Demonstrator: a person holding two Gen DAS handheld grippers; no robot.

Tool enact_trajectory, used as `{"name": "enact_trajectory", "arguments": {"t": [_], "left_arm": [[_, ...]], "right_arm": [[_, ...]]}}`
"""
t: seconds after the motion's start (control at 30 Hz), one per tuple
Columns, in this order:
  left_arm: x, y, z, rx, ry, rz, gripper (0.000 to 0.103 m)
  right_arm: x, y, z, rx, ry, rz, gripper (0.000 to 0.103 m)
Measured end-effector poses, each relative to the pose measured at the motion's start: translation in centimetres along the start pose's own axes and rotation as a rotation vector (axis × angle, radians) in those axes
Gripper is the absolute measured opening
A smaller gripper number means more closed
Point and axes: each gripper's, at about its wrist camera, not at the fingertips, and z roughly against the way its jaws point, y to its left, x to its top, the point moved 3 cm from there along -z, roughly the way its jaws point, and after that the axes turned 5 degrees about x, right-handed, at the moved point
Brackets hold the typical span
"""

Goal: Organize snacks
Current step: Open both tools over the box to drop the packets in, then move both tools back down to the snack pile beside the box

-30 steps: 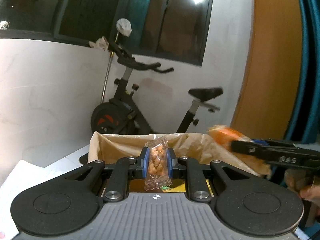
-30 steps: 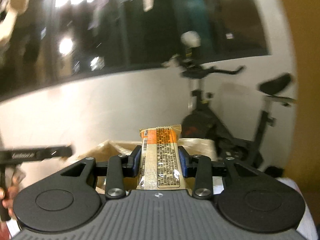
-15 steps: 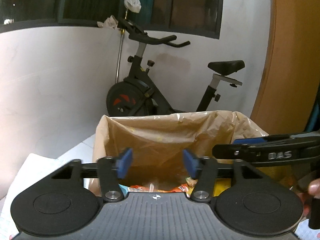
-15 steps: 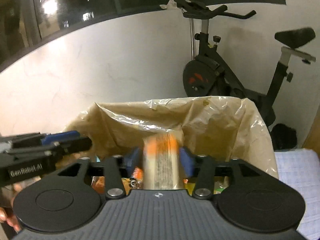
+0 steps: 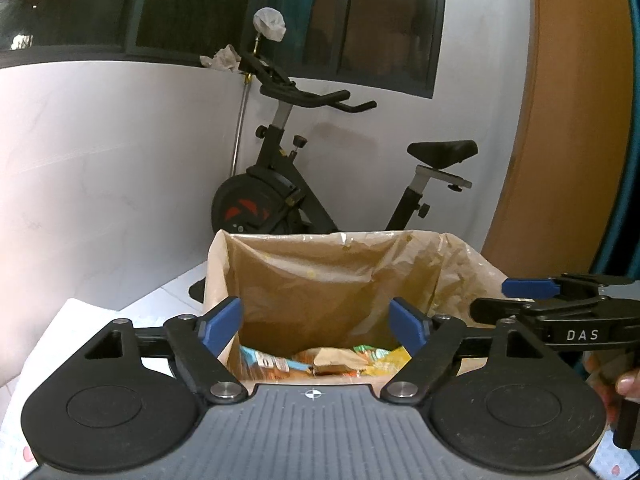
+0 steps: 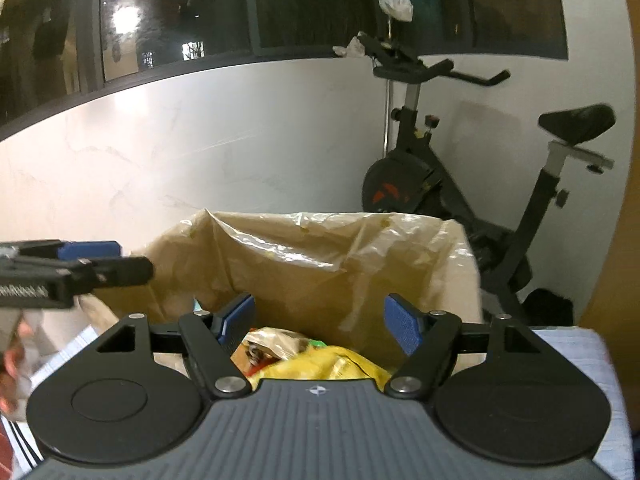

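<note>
- Landmark: lined box (image 5: 332,280), brown carton with a clear plastic liner folded over its rim. Everything below is placed against it.
- Left gripper (image 5: 318,324): just short of the box's near rim, angled down into the opening. Jaws have just been opening and now stand wide, nothing between the blue pads (image 5: 222,322).
- Right gripper (image 6: 320,322): also at the near rim, beside the left one. Jaws have just been opening, now wide, no packet between them.
- Snacks (image 5: 320,360): loose pile at the bottom of the box, below both sets of jaws. Blue-and-white wrapper, tan crumpled packet, yellow bag (image 6: 320,364) and green-orange bits visible.
- Progress, my read: both claws are empty over the box, so these 2 drops look done. Pile says several packets are already in.
- Left to do: cannot tell. Neither view shows any snack outside the box; only pale cloth (image 6: 568,352) to the box's right and a white sheet (image 5: 60,328) to its left, mostly hidden by the gripper bodies.
- Behind the box: exercise bike (image 5: 304,184) against the white wall, dark windows above. Not involved.
</note>
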Motion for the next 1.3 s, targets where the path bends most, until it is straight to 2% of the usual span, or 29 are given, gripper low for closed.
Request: {"name": "enact_trajectory", "arguments": {"t": [0.37, 0.73, 1.0, 1.3], "left_arm": [[-2.3, -0.8, 2.8, -0.003, -0.019, 0.037, 0.089], [-5.9, -2.3, 3.2, -0.034, 0.039, 0.056, 0.091], [-8.6, -2.4, 3.1, -0.041, 0.097, 0.075, 0.091], [-10.9, -2.9, 3.0, -0.063, 0.147, 0.071, 0.091]], "right_arm": [[-2.5, 0.0, 5.2, -0.065, -0.102, 0.063, 0.075], [-5.9, 0.4, 7.7, -0.061, -0.135, 0.061, 0.074], [-9.2, 0.2, 8.3, -0.055, -0.102, 0.021, 0.074], [-13.7, 0.1, 7.5, -0.052, -0.016, -0.032, 0.074]]}}
